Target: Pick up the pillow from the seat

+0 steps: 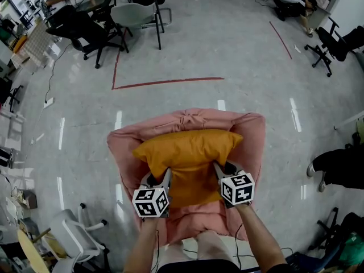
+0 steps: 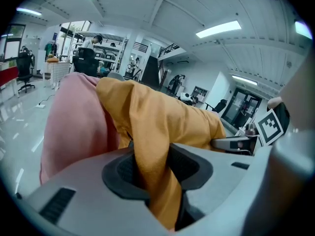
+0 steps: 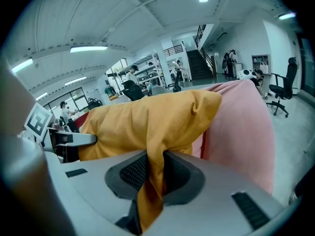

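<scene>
Both grippers have a hold on the orange pillow (image 1: 187, 152), so the grasping part of the task looks done and the lift is what remains. The pillow lies across the pink seat (image 1: 254, 134), its upper edge against the seat's back and its lower part hanging toward the seat's front. Nothing shows it raised clear of the seat yet.

At the pillow's lower corner nearer the seat's left side, the left gripper (image 2: 152, 168) has its jaws drawn in on a fold of the orange cloth. The cloth runs down between the dark pads and fills the narrow gap. At the opposite lower corner, the right gripper (image 3: 150, 173) does the same, its jaws pinching a thinner twist of cloth that hangs through them. Each grip appears to catch only the cover, not the pillow's bulk, so it may sag when raised.
</scene>
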The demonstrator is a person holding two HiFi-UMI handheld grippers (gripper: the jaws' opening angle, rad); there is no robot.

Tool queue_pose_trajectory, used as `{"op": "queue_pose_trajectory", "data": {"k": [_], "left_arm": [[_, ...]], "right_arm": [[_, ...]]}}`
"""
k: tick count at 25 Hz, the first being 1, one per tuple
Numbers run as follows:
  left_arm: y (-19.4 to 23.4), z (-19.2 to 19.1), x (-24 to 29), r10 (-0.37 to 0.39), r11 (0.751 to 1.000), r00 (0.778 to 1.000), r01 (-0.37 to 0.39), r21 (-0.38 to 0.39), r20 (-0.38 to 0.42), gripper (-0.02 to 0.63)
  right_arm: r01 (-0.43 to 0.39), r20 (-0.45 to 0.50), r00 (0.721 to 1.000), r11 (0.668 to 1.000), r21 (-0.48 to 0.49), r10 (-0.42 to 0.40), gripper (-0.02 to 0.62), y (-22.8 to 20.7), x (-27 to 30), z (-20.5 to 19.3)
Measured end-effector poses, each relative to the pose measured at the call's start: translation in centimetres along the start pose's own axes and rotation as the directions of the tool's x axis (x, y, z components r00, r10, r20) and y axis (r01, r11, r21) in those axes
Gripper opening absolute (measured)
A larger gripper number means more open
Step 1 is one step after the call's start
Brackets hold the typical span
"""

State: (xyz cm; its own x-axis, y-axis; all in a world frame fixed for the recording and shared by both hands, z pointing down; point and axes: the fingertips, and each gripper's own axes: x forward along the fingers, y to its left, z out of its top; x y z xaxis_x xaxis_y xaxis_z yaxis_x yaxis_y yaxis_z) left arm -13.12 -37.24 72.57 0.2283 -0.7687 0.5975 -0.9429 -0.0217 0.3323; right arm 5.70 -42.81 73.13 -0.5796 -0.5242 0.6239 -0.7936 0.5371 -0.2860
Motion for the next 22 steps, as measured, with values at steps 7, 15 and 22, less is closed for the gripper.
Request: {"op": "queue_pose_trajectory", "data": {"k": [7,15,22], "left_arm": [[-0.2,0.0,-0.3,-0.004,1.0,1.0,0.004,-0.005,-0.006,0.146],[-0.6,0.0,-1.8,-0.023,1.0,1.0,0.023,0.0,0.017,0.14],[-1.2,0.2,-3.5,-0.029,1.0,0.999,0.03,-0.001,0.029,0.133]], "right_arm": [[0.005,-0.008,1.0,1.0,-0.012,-0.005,0.077,0.2,-0.3,0.0],[0.008,0.007,1.0,1.0,-0.021,-0.008,0.077,1.2,-1.6,0.0],[0.016,0.038,0.999,0.999,-0.035,-0.014,0.077,2.3,-3.3,0.3]]}}
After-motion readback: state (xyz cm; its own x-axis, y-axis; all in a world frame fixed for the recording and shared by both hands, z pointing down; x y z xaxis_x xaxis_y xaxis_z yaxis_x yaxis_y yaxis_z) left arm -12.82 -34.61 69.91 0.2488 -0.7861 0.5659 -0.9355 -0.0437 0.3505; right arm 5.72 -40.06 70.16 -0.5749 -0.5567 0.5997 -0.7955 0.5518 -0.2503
